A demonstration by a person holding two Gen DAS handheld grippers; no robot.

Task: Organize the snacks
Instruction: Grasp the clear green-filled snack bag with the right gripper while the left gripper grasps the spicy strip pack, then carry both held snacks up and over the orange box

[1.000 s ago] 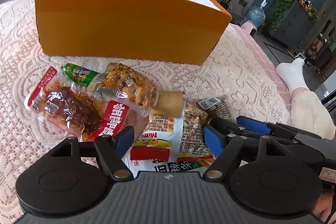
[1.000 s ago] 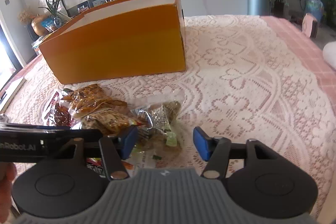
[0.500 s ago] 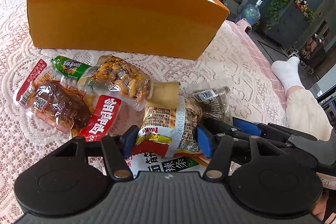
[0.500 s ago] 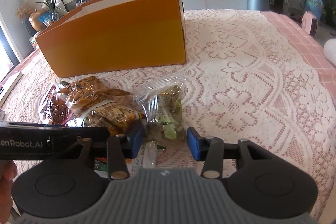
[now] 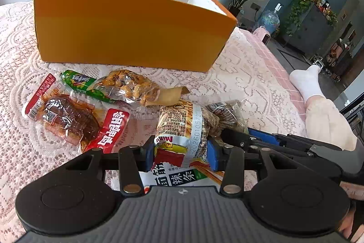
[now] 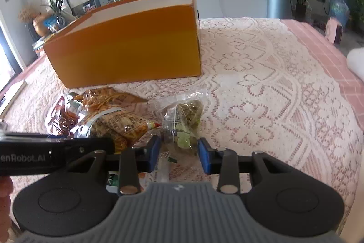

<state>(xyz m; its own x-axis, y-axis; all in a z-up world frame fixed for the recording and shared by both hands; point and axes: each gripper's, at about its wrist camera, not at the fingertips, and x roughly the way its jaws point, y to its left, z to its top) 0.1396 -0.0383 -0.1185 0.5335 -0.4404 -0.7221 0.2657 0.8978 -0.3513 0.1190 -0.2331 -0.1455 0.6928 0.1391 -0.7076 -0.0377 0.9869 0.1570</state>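
My left gripper (image 5: 180,153) clamps the fries packet (image 5: 182,126); my right gripper (image 6: 178,152) straddles a clear bag (image 6: 185,122), pads apart. Orange box (image 5: 127,31) stands behind on lace tablecloth (image 6: 261,95).

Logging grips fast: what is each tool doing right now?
Left tool: closed on the fries packet.
Right tool: around the clear bag of green candy, contact cannot be told.

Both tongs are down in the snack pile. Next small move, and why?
Probably lift the left tongs toward the orange box: their pads already pinch the fries packet, and the box stands open just behind the pile. The right tongs look not quite closed on the clear bag of green candy.
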